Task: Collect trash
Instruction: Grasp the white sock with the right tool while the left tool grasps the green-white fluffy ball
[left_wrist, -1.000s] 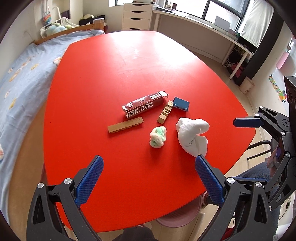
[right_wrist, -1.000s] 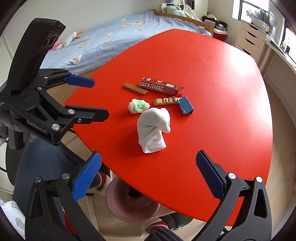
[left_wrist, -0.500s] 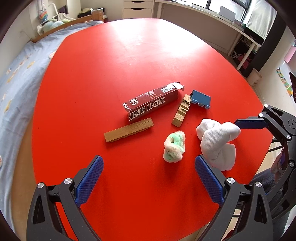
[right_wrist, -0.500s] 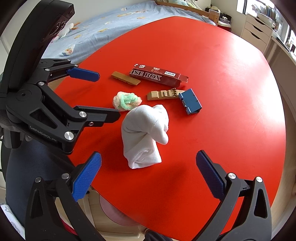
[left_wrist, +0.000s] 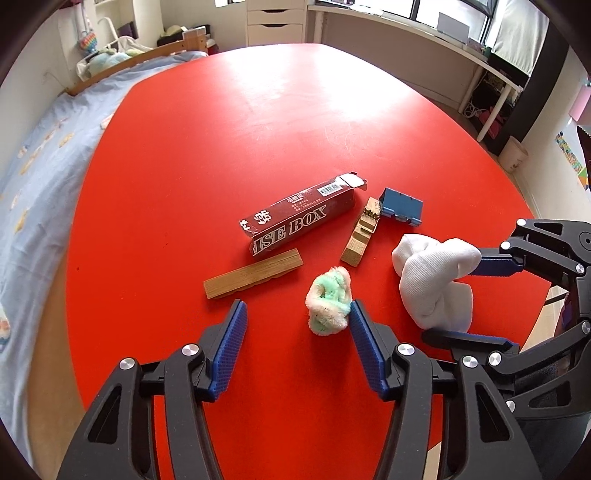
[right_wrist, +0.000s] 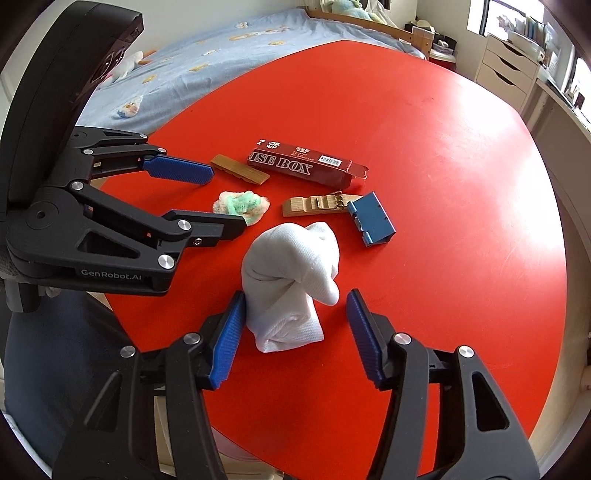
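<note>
Both jaws are apart, so the left gripper (left_wrist: 295, 321) may just push the fluffy ball (left_wrist: 328, 301) toward the sock (left_wrist: 434, 280) and miss it.

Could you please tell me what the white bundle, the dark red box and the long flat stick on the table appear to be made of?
White bundle: soft knitted fabric, probably a sock, going by its ribbed weave and limp folds.
Dark red box: printed cardboard with a slight sheen; a torn end flap shows white inside.
Flat stick: unfinished wood or bamboo, tan with lengthwise grain.
</note>
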